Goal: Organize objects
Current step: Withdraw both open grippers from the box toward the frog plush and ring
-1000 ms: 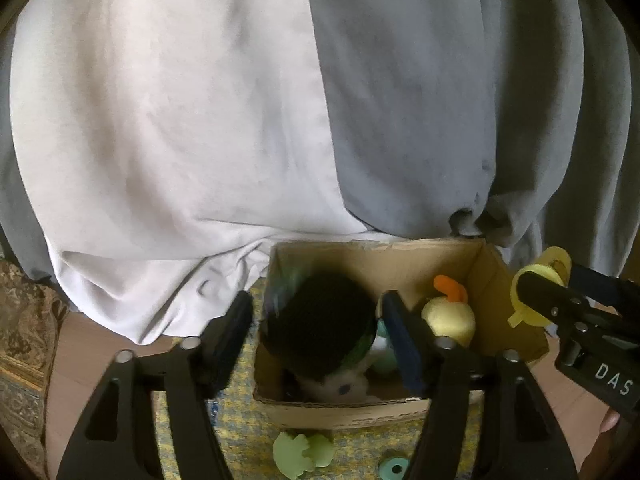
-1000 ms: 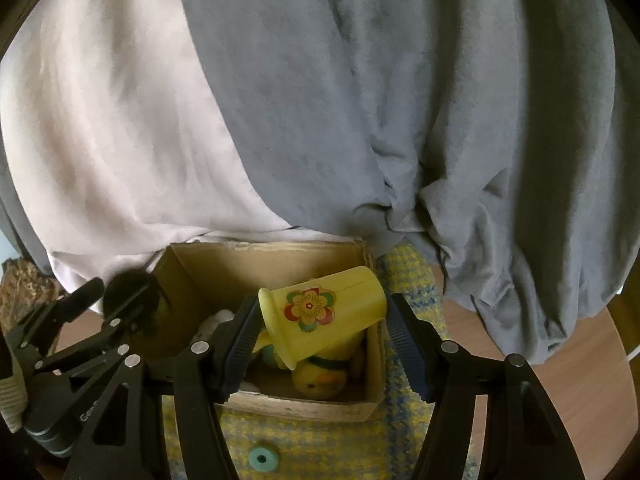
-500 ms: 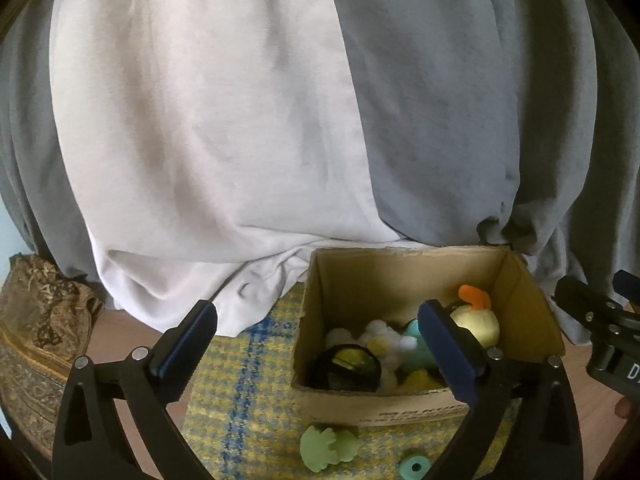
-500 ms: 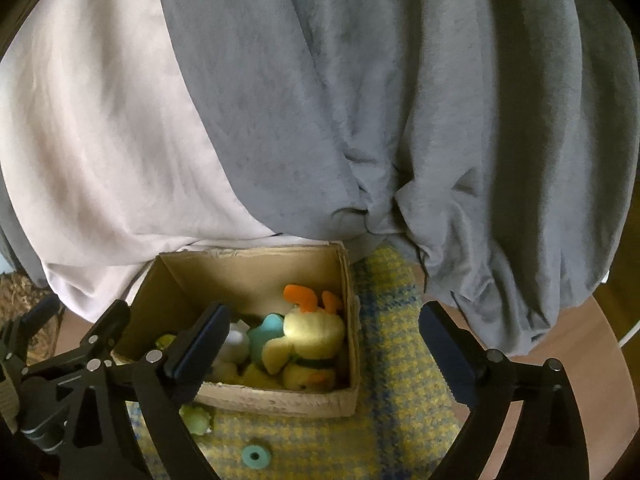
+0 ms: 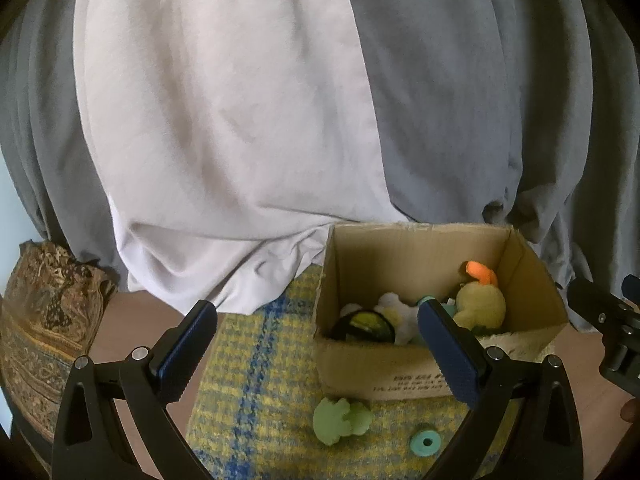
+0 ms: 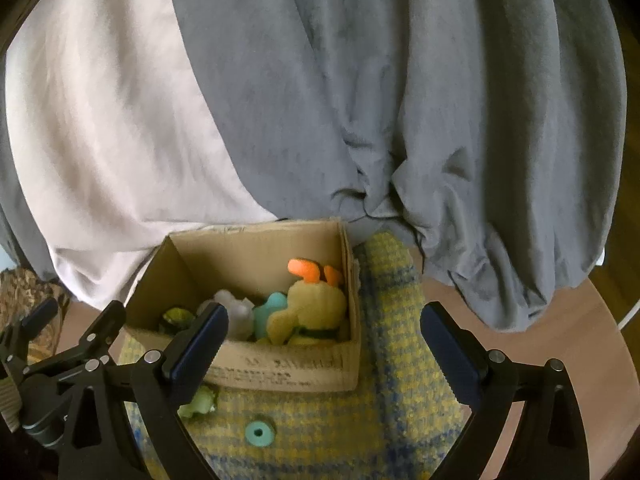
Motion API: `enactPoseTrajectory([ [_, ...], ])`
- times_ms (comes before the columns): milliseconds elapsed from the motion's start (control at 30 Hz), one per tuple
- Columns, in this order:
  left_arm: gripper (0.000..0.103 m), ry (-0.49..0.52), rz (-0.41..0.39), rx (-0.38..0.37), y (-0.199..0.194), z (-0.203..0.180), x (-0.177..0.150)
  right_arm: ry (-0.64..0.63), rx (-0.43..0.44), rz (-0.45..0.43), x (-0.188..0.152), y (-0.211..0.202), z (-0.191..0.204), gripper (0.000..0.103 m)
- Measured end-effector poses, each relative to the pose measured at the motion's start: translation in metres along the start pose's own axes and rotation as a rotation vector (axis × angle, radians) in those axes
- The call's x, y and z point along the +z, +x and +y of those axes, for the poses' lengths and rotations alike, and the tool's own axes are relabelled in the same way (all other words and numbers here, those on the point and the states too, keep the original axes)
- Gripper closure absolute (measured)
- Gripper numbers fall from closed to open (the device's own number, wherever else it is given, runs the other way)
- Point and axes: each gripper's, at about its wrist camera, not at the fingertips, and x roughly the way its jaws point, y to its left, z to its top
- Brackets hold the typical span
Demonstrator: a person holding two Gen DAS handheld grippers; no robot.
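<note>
A cardboard box [image 5: 404, 376] stands on a yellow and blue checked cloth [image 5: 256, 384]. It holds a yellow duck plush [image 5: 480, 300] with orange parts, a dark round toy [image 5: 364, 326], a white toy and a teal toy. The box [image 6: 280, 368] and duck [image 6: 316, 304] also show in the right wrist view. A pale green toy [image 5: 340, 420] and a teal ring [image 5: 425, 440] lie on the cloth in front of the box. My left gripper [image 5: 316, 344] is open and empty, above the cloth at the box's front left. My right gripper [image 6: 324, 344] is open and empty, above the box's front right.
Grey and white draped fabric [image 5: 280, 100] fills the background behind the box. A patterned brown cushion [image 5: 44, 320] sits at the far left. The brown tabletop [image 6: 540, 332] shows to the right of the cloth. The teal ring [image 6: 259, 433] lies near the cloth's front.
Both grippers have opened and pulled back from the box. The dark round toy left my left gripper and the yellow cup left my right; the dark toy lies in the box.
</note>
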Motion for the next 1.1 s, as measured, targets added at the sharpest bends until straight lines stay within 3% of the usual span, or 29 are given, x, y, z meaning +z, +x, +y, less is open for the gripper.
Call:
enactPoseTrajectory([
  [567,0.000,-0.014,0.009,-0.006,-0.020,0.013,-0.049,-0.017,0.012,0.008,-0.048,-0.018,0.006,0.006],
  [1100,0.001,-0.005,0.069,-0.039,0.003,0.009,-0.088,-0.007,-0.005,0.077,-0.083,0.003,0.002,0.006],
])
